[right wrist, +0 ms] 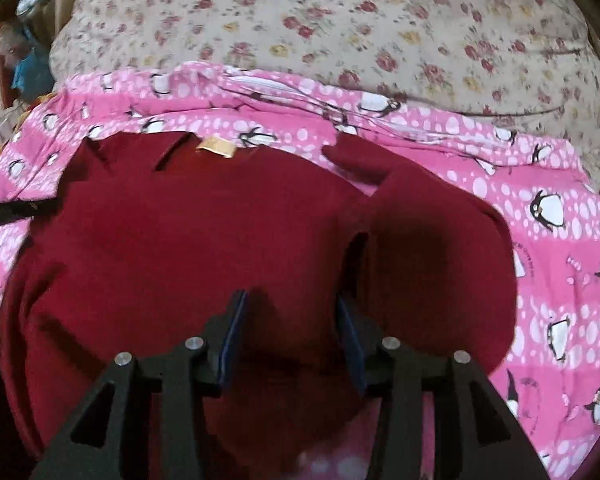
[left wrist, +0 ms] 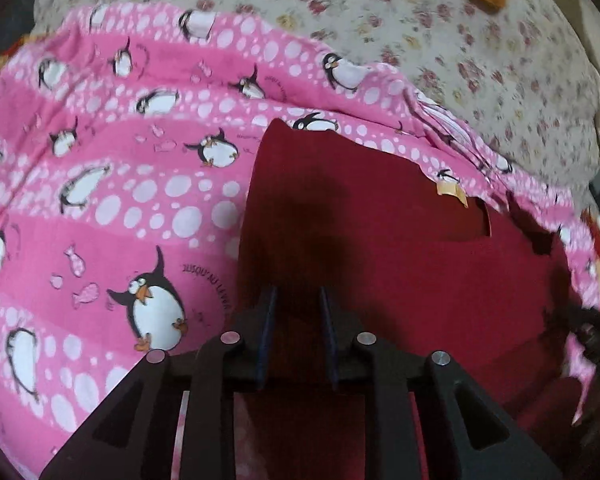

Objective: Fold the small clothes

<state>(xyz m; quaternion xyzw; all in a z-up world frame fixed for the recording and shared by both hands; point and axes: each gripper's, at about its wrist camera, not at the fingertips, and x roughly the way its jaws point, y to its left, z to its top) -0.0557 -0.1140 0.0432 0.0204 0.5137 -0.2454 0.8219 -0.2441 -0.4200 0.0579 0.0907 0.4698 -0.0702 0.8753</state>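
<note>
Dark red garment [right wrist: 204, 240] lies spread on a pink penguin-print sheet [right wrist: 560, 240], a tan label [right wrist: 216, 147] at its far neckline edge. The right gripper [right wrist: 290, 320] hovers over it, jaws apart, gripping nothing. The left gripper [left wrist: 296, 312] looks clamped on the garment's near edge. Beyond lies a floral bedcover [right wrist: 340, 20].

Each tool [left wrist: 298, 300] [right wrist: 290, 304] is black, with blue finger pads and silver round pins.
</note>
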